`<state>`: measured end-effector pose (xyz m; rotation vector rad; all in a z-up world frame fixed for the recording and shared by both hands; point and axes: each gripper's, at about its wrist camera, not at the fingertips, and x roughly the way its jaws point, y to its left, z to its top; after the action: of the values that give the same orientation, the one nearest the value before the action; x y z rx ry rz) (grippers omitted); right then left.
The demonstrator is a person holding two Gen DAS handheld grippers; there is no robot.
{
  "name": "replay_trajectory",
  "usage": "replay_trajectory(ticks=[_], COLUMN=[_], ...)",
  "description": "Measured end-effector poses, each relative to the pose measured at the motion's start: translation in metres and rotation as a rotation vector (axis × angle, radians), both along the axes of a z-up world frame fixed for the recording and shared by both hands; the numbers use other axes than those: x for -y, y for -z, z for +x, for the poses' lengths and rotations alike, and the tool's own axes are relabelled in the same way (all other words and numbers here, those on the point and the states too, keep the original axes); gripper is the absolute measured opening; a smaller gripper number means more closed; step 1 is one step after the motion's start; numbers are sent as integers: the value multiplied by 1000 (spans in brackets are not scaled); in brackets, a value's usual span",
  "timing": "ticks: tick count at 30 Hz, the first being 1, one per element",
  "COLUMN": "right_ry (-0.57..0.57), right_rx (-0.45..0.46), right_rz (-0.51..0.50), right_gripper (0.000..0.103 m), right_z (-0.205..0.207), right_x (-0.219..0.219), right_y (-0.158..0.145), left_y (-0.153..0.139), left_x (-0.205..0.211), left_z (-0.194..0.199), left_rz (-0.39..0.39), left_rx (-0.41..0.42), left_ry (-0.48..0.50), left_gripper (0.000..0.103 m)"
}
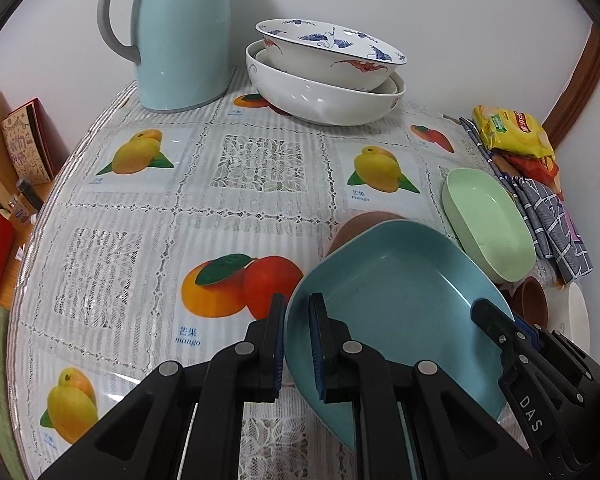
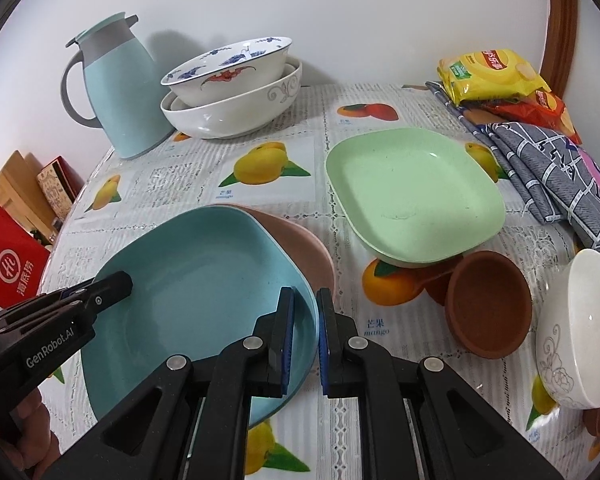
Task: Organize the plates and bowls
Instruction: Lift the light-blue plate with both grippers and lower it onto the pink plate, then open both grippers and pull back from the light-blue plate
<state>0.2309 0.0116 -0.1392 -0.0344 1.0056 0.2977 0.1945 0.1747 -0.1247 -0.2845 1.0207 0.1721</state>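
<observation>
You have both grippers, left (image 1: 297, 344) and right (image 2: 305, 340), clamped on one blue plate (image 2: 188, 280) above one pink plate (image 2: 300, 248); one green plate (image 2: 412, 196) sits near the table's right edge.

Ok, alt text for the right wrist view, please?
Both tools, right and left, grip opposite rims of a blue plate over a pink plate. Beyond sit a green plate and stacked white bowls.

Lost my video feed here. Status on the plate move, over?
Left gripper and right gripper both shut on blue plate rims. Plate held tilted over pink plate. Green plate propped on brown bowl beside.
</observation>
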Motion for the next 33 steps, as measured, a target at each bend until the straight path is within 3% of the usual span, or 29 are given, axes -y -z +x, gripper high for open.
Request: replay_trajectory(ticks=[22, 24, 26, 30, 33], right_ry=[-64, -66, -65, -62, -52], right_rx=[50, 71, 95, 138, 141], right_rz=[-40, -43, -39, -29, 2], right_gripper=[18, 26, 46, 50, 63], right_z=[29, 29, 30, 28, 25], right_x=[-11, -12, -12, -10, -3], right_y=[1, -1, -5, -15, -21], left_y=[3, 3, 3, 2, 0], left_x=[-1, 1, 3, 6, 9], left_z=[1, 0, -1, -4, -7], left_rz=[-22, -20, -15, -6, 16], left_rx=[29, 30, 25, 19, 10], left_ry=[19, 37, 40, 51, 59], left_gripper=[12, 13, 13, 18, 35])
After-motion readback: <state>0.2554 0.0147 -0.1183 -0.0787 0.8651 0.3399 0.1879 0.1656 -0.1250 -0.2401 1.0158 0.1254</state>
